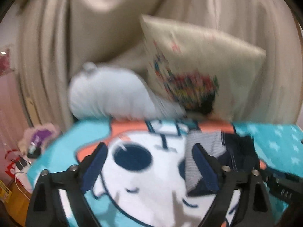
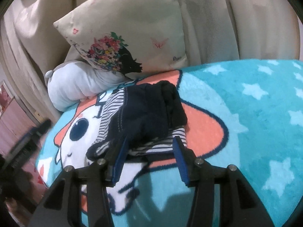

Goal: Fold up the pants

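The pants (image 2: 147, 117) are a small bundle of dark navy cloth with striped lining, lying on the cartoon blanket (image 2: 246, 113). My right gripper (image 2: 149, 151) is at their near edge with its blue pads (image 2: 180, 157) on either side of the striped hem. The jaws stand apart and do not squeeze the cloth, which lies flat. In the blurred left wrist view my left gripper (image 1: 149, 162) is wide open over the white cartoon face, with nothing between its fingers. The pants (image 1: 227, 151) lie just beyond its right finger (image 1: 204, 166). Part of the right gripper (image 1: 280, 181) shows at the right edge.
A cream cushion (image 2: 132, 37) with a flower print leans on a white bolster (image 2: 75, 87) behind the pants. Beige curtains (image 2: 227, 19) hang at the back. The blanket (image 1: 274, 138) drops off at the left, where clutter (image 1: 32, 147) and a pink wall show.
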A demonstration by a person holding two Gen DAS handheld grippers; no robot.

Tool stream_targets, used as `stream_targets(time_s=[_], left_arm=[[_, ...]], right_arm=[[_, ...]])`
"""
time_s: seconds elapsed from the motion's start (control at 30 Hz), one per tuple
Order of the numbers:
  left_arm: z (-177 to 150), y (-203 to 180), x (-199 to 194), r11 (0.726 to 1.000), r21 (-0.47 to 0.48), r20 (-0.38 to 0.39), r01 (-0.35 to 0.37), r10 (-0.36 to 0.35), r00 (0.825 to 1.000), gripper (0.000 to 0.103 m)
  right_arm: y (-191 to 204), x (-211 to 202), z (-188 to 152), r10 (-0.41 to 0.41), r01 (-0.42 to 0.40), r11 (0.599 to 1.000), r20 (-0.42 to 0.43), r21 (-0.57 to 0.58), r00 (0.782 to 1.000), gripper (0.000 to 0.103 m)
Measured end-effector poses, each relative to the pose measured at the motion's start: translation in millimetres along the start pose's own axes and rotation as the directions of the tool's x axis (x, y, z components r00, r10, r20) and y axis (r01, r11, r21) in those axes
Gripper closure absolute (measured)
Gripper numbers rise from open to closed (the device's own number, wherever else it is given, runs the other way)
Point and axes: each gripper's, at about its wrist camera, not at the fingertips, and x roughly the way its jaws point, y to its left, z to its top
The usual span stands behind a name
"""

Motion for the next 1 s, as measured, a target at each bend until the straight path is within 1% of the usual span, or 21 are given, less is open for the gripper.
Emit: stream_targets(time_s=[0.03,0.07,0.1,0.13,0.2,0.23,0.33,0.4,0.5,0.57,0.63,0.7,0.83,1.0], left_arm=[[2,2,-14,1.000,-0.007,0.074,-0.011,0.012,0.997,0.003],[3,2,-20,1.000,-0.009,0.111,-0.007,0.008,0.994,0.000],[5,2,-26,1.000,-0.004,0.127,0.018,-0.018,0.992,0.001],[5,1,-28,0.999,0.003,0.117,0.043,-0.043,0.992,0.001],[5,-1,-26,0.993,0.022,0.047,0.120,-0.120,0.992,0.001],[4,-4,-23,0.989,0.033,0.009,0.141,-0.142,0.990,0.001],[2,-7,-20,0.987,0.032,-0.027,0.155,-0.154,0.988,0.001],[3,-6,-17,0.984,0.019,-0.058,0.174,-0.173,0.983,0.001],[0,-6,-8,0.977,-0.008,-0.128,0.215,-0.214,0.968,0.001],[-3,-7,-1,0.977,-0.016,-0.167,0.211,-0.210,0.963,0.001],[-7,-8,4,0.980,-0.016,-0.206,0.198,-0.197,0.959,0.001],[-11,-10,8,0.980,-0.007,-0.233,0.197,-0.193,0.953,0.001],[-17,-14,13,0.977,-0.001,-0.267,0.214,-0.206,0.941,0.001],[-24,-20,19,0.975,0.014,-0.291,0.224,-0.210,0.933,0.001]], right_arm=[[3,-3,-1,-0.005,0.005,1.000,0.007,-0.014,1.000,0.052],[6,-7,-2,-0.010,0.010,1.000,0.016,-0.030,1.000,0.050],[10,-11,-3,-0.011,0.012,0.999,0.025,-0.047,1.000,0.047],[13,-14,-4,-0.008,0.010,0.998,0.031,-0.060,0.999,0.046],[19,-17,-6,-0.006,0.009,0.997,0.033,-0.080,0.999,0.046],[21,-17,-8,-0.008,0.011,0.996,0.029,-0.088,1.000,0.046],[23,-18,-13,-0.023,0.024,0.995,0.017,-0.094,1.000,0.046],[23,-17,-16,-0.034,0.035,0.995,0.004,-0.096,0.999,0.046],[24,-14,-21,-0.049,0.047,0.993,-0.016,-0.109,0.999,0.046],[28,-13,-24,-0.054,0.051,0.991,-0.022,-0.123,0.998,0.046],[31,-11,-27,-0.058,0.053,0.989,-0.029,-0.140,0.998,0.041],[33,-9,-28,-0.056,0.050,0.988,-0.035,-0.146,0.998,0.040],[34,-4,-30,-0.064,0.055,0.988,-0.054,-0.145,0.997,0.040],[31,3,-31,-0.086,0.076,0.988,-0.070,-0.135,0.994,0.039]])
